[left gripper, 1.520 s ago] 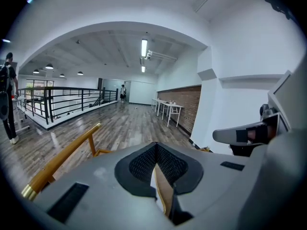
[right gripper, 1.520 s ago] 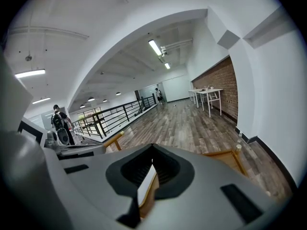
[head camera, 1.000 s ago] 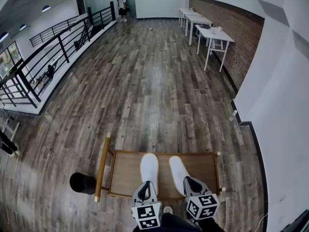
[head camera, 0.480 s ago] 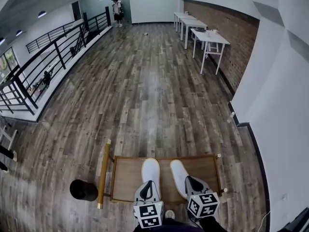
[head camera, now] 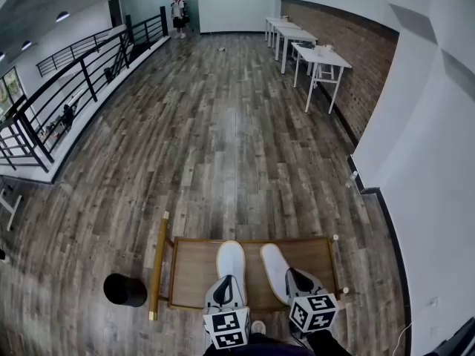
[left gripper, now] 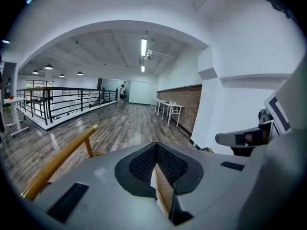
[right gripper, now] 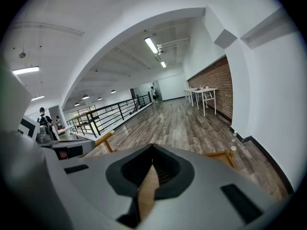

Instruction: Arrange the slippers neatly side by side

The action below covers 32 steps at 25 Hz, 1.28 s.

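The two white slippers lie side by side on a low wooden tray (head camera: 194,270), toes pointing away from the person, with a narrow strip of bare wood between them. The left slipper (head camera: 231,259) lies straight. The right slipper (head camera: 273,264) is tilted a little, its toe leaning toward its partner.

The left gripper (head camera: 226,282) sits over the heel end of the left slipper, and the right gripper (head camera: 292,275) sits over the heel end of the right one (whether either tip actually touches a slipper cannot be told from above). In their own views, the left gripper (left gripper: 156,150) and the right gripper (right gripper: 152,150) each have their jaws closed together with nothing pinched between them. Only tray wood shows through the slit below the tips.

A brass rail (head camera: 158,261) runs along the tray's left edge, and a black round object (head camera: 124,289) stands on the plank floor (head camera: 223,147) just beside it. Well apart from the tray, white tables (head camera: 318,55) line a brick wall (head camera: 349,73), a black railing (head camera: 70,87) runs along the left side, and a person (head camera: 177,10) stands at the far end.
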{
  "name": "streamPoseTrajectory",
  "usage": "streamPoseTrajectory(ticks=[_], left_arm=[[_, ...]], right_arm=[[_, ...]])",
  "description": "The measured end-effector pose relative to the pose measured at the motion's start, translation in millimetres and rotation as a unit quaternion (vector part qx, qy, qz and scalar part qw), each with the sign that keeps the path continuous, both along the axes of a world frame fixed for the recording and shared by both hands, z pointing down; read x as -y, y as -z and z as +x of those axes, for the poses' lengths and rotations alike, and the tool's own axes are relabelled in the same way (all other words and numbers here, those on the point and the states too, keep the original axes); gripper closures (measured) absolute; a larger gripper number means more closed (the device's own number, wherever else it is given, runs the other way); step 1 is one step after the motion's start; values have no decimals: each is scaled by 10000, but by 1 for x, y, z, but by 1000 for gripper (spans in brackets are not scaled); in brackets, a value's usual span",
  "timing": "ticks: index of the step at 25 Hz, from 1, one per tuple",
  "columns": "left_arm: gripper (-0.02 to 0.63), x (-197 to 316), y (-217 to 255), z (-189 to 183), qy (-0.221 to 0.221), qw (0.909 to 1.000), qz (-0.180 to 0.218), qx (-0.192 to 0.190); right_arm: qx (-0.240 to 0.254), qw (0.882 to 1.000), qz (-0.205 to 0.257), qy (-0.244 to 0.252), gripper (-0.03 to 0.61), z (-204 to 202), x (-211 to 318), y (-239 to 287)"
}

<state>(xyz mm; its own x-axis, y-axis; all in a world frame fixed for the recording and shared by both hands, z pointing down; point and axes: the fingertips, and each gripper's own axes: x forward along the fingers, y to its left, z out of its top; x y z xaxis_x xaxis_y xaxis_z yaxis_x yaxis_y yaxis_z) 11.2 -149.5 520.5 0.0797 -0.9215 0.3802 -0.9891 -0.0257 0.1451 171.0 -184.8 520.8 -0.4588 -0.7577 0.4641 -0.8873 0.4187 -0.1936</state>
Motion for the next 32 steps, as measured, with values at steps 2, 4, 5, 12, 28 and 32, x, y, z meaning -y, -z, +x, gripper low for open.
streamPoseTrajectory(ticks=[2, 4, 5, 12, 28, 32], left_arm=[[612, 0, -1, -2, 17, 10000, -3, -6], [612, 1, -2, -4, 20, 10000, -9, -7], [612, 1, -2, -5, 20, 10000, -18, -7], [612, 2, -4, -11, 2, 10000, -54, -25], [612, 7, -14, -14, -17, 9999, -159, -37], [612, 7, -15, -24, 72, 9997, -212, -19]], right_arm=[[11, 10000, -15, 9, 580, -1, 1, -2], [44, 10000, -41, -6, 580, -1, 3, -3], [62, 10000, -56, -20, 580, -1, 3, -4], [24, 9998, -146, -163, 580, 2, 6, -9], [-938, 9931, -523, 470, 546, 11, -1, -66], [-1368, 9836, -836, 825, 514, 4, 0, -96]])
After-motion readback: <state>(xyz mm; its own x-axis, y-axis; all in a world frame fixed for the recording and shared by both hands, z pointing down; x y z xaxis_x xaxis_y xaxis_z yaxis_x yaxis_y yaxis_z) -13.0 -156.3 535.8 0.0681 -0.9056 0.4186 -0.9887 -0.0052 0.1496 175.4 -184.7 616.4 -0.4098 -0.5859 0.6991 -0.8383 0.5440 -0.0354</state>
